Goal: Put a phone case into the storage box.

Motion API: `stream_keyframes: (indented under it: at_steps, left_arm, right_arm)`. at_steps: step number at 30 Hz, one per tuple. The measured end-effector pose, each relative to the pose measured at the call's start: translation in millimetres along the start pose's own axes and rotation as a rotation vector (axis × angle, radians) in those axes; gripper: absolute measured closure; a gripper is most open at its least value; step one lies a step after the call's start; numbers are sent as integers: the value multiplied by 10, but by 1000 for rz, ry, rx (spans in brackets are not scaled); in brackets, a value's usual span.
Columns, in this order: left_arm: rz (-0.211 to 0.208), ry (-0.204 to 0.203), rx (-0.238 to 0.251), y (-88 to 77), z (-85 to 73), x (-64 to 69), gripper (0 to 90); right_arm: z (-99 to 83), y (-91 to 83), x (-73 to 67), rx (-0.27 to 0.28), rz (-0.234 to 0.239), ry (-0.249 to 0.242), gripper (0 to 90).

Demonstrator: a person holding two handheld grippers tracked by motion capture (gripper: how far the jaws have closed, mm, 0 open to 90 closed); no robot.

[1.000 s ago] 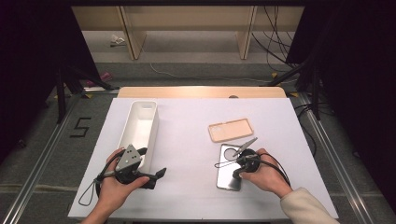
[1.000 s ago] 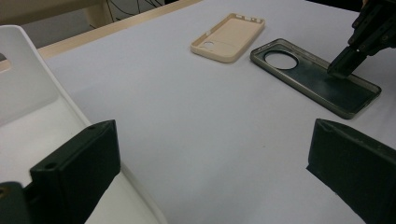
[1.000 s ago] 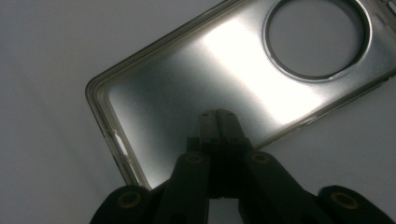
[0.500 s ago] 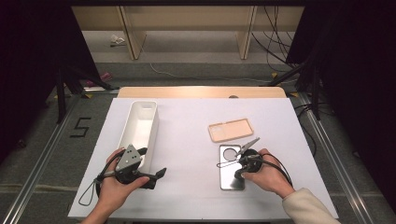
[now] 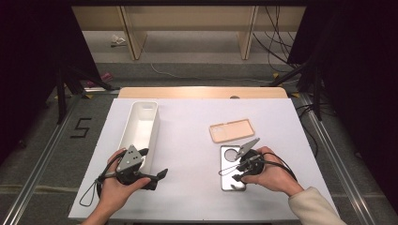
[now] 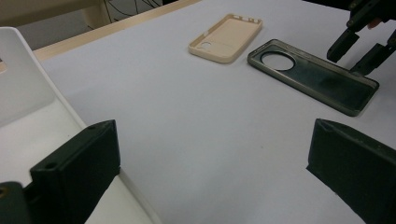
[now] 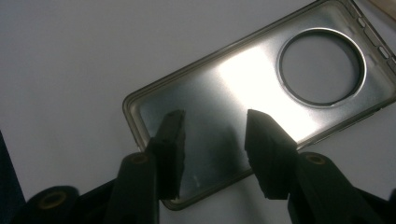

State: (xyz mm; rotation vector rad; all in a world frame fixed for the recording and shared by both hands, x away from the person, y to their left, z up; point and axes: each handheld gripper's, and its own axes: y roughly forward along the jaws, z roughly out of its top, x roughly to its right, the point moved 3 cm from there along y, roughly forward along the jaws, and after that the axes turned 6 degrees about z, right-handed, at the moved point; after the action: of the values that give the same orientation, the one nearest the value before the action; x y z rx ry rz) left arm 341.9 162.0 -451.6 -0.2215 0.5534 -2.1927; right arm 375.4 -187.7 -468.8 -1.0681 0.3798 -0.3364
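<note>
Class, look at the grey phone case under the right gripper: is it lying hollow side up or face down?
Hollow side up. The grey phone case shows its raised rim around a shiny inner surface, flat on the table.

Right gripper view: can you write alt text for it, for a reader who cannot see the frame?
The right tool hovers with its two black jaws apart, having just been opening, over a dark see-through phone case lying inside-up on the white table. Nothing is between the jaws. The case's round camera hole sits toward the upper right.
</note>
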Motion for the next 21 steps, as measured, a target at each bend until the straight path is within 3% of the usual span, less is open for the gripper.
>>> stream_keyframes:
  at_steps: [5, 9, 17, 21]
  left_arm:
    - [-1, 1, 0, 1, 1, 2, 17]
    - [-2, 2, -1, 3, 1, 4, 17]
    - [-4, 4, -1, 6, 3, 10, 17]
    - [-6, 6, -3, 8, 3, 13, 17]
  right_arm:
    - [-16, -24, -18, -11, 8, -24, 420]
    - [-12, -25, -65, -40, 6, -75, 357]
    - [-10, 34, -191, -144, 18, -205, 318]
    - [-2, 54, -232, -178, 9, -234, 316]
